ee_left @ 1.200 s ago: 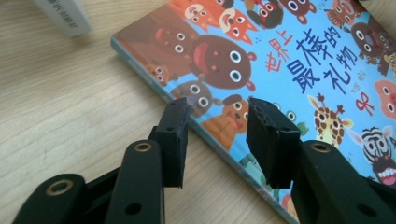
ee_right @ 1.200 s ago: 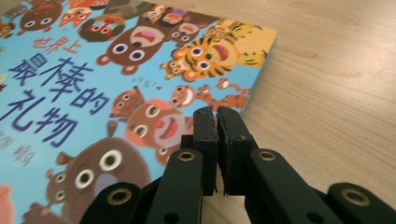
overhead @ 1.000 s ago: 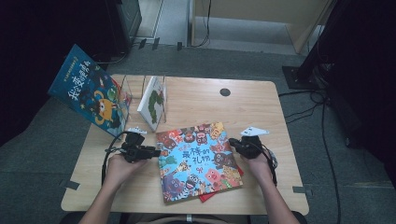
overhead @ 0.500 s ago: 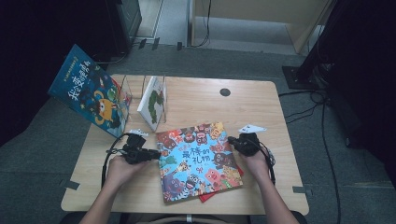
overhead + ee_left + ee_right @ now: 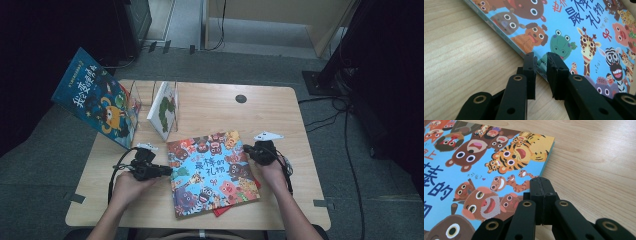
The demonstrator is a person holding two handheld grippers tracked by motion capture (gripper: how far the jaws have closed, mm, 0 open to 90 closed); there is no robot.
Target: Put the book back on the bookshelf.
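Observation:
A colourful animal picture book (image 5: 212,172) lies flat mid-table on top of a red book (image 5: 220,211). My left gripper (image 5: 167,171) points at the picture book's left edge. In the left gripper view the jaws (image 5: 541,56) stand over that edge of the book (image 5: 584,25) with a narrow gap, and they have just been closing. Only the book's edge lies below the gap and no pad presses on it. My right gripper (image 5: 247,150) is at the book's right edge, shut (image 5: 541,180) with nothing between its jaws, its tip over the cover (image 5: 474,165).
A blue picture book (image 5: 95,102) leans out past the table's left back corner. A white book (image 5: 164,110) stands in a clear rack beside it. A small black hole (image 5: 241,98) marks the wooden table (image 5: 280,115) at the back.
Both hands stay at the book's sides and the book has not moved.

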